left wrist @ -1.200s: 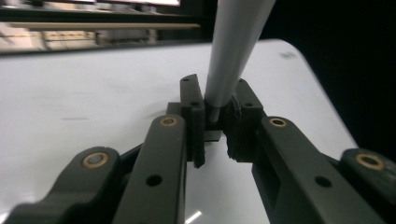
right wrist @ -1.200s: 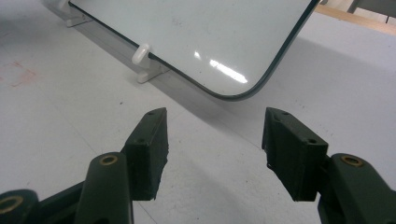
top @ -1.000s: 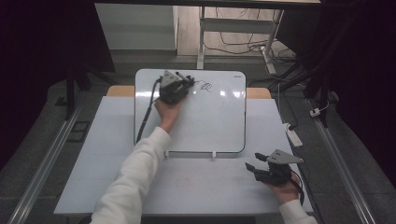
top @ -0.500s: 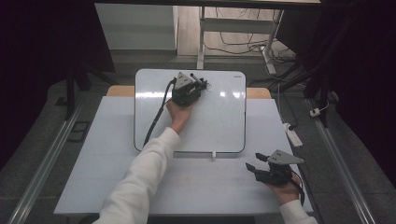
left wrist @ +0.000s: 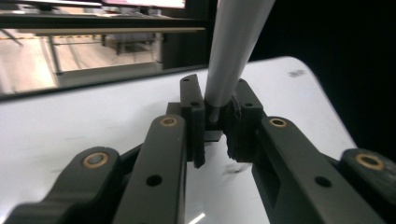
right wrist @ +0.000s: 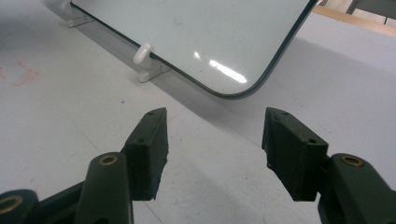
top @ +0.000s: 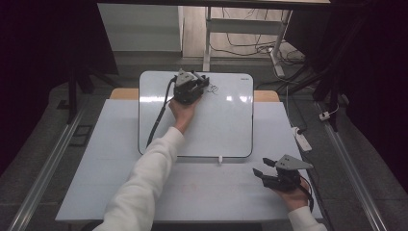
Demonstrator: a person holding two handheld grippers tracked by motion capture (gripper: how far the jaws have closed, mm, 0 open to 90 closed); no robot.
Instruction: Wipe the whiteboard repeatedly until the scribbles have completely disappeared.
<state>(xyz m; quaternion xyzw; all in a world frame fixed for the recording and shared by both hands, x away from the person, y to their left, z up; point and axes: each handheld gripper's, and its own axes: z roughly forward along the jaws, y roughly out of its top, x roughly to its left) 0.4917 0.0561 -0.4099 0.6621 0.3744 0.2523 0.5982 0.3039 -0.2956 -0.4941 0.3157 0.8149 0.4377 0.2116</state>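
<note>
A white board [top: 226, 120] lies flat on the big white table [top: 96, 163], toward the far side. The left gripper [top: 191, 85] is up near the far edge of the board, held in a hand with a white sleeve [top: 144, 183] reaching across. In the left gripper view its two black jaws are pinched tight on a grey pen [left wrist: 233, 42]. The pen is long and thin, and it stands up tall out of the jaws, leaning a little to the right at the top in that view. Its low end points down at the board. Just beside the gripper there are some small dark scribbles [top: 213, 89] on the board. The right gripper [top: 264, 172] is well apart from all this, low over the bare table near the board's close right corner. Its jaws are spread wide and hold nothing. In the right gripper view the rounded corner of the board [right wrist: 243, 88] and a small white clip [right wrist: 144, 53] on its edge sit just past the jaws.
</note>
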